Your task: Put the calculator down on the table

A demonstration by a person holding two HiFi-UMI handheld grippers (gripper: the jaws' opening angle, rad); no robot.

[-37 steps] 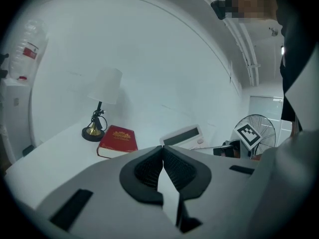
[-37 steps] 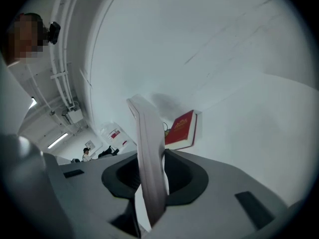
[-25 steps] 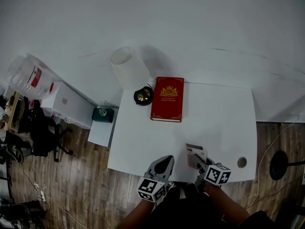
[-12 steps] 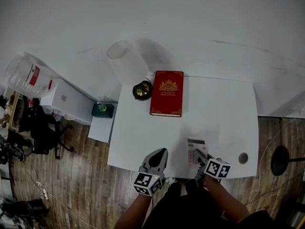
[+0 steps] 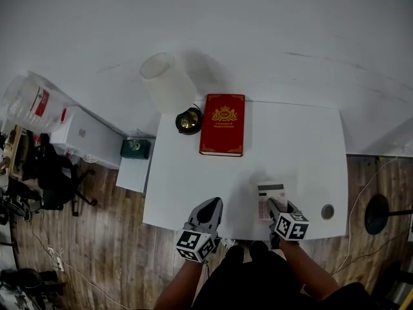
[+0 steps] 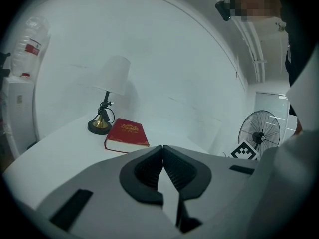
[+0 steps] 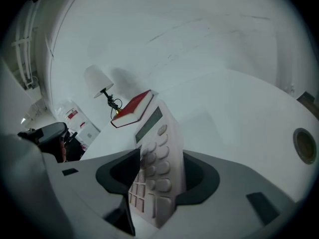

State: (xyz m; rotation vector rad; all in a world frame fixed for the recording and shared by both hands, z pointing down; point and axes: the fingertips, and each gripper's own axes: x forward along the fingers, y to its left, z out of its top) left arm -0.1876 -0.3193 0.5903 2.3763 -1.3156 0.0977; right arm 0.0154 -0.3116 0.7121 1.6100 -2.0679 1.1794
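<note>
A pale pink calculator (image 5: 270,197) lies near the front edge of the white table (image 5: 193,186), its display end pointing away from me. My right gripper (image 5: 274,206) is at its near end. In the right gripper view the calculator (image 7: 157,153) leans between the jaws of the right gripper (image 7: 160,156). The jaws are opening and their pads stand a little off its sides. My left gripper (image 5: 208,210) hovers over the table's front edge to the left, and in its own view the left gripper (image 6: 163,147) is shut with nothing in it.
A red book (image 5: 222,133) lies at the back of the table beside a white-shaded lamp (image 5: 166,82). A cable hole (image 5: 327,211) sits right of the calculator. A white cabinet (image 5: 84,134), a water bottle (image 5: 32,102) and a chair (image 5: 51,179) stand left.
The right gripper has come down with the calculator, which now rests on the table, and its jaws have spread. The left gripper has drifted slightly left along the front edge.
</note>
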